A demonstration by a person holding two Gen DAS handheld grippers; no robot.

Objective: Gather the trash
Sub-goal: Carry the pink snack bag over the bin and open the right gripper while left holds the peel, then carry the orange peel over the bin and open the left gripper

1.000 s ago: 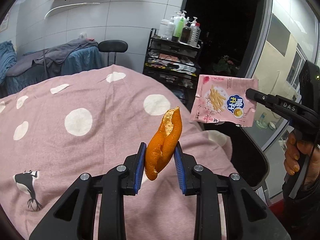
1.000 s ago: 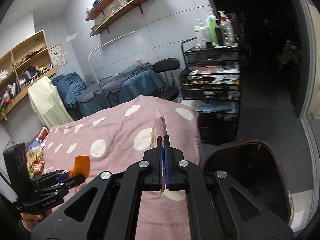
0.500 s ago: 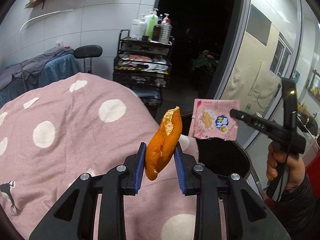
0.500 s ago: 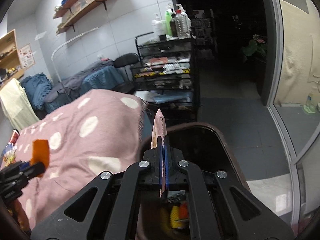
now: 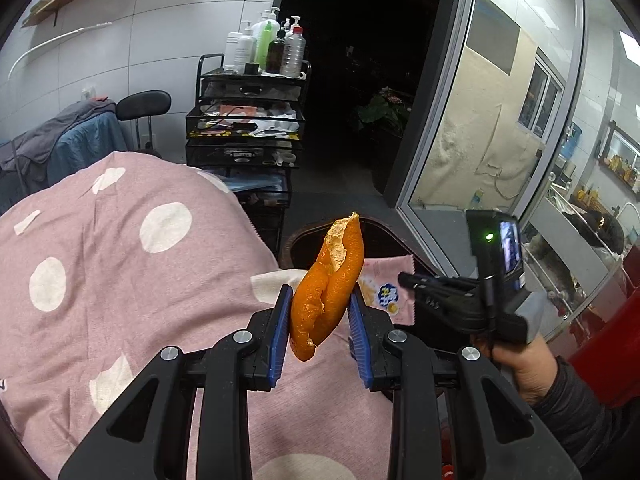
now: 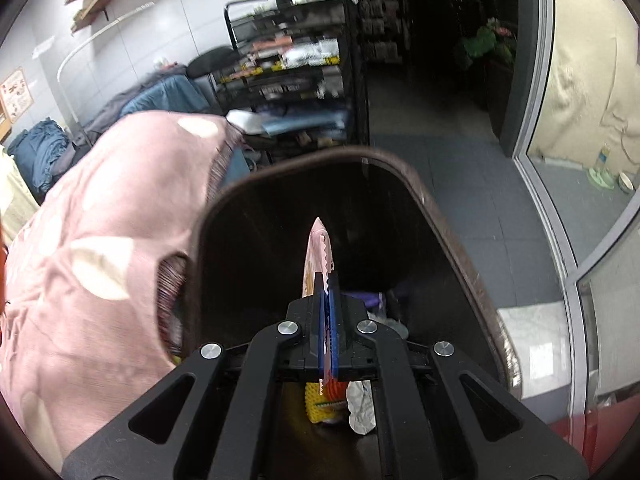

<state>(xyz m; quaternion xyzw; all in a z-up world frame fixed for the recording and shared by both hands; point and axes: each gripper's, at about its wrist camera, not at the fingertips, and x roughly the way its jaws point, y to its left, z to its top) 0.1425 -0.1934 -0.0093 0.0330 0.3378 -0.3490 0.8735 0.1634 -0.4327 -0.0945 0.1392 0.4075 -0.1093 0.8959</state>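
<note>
My left gripper [image 5: 320, 320] is shut on a curled orange peel [image 5: 328, 288], held above the pink dotted blanket [image 5: 120, 264] near its right edge. My right gripper [image 6: 329, 304] is shut on a flat pink snack wrapper [image 6: 317, 256], seen edge-on, and hangs over the mouth of the dark brown trash bin [image 6: 404, 168]. In the left wrist view the same wrapper [image 5: 386, 288] shows behind the peel, with the right gripper [image 5: 404, 278] and the hand [image 5: 524, 368] holding it at the right. The bin's rim [image 5: 296, 240] shows just beyond the peel. Trash [image 6: 340, 400] lies at the bin's bottom.
A black wire cart [image 5: 248, 128] with bottles [image 5: 264, 48] on top stands behind the blanket, beside a dark doorway. A glass door frame [image 5: 436, 128] runs along the right. A black chair [image 5: 144, 104] and draped cloths stand at the far left. Grey tiled floor [image 6: 460, 184] surrounds the bin.
The right gripper has sunk with the wrapper from above the blanket's edge to over the bin's mouth. The left gripper has carried the peel to the right, toward the bin.
</note>
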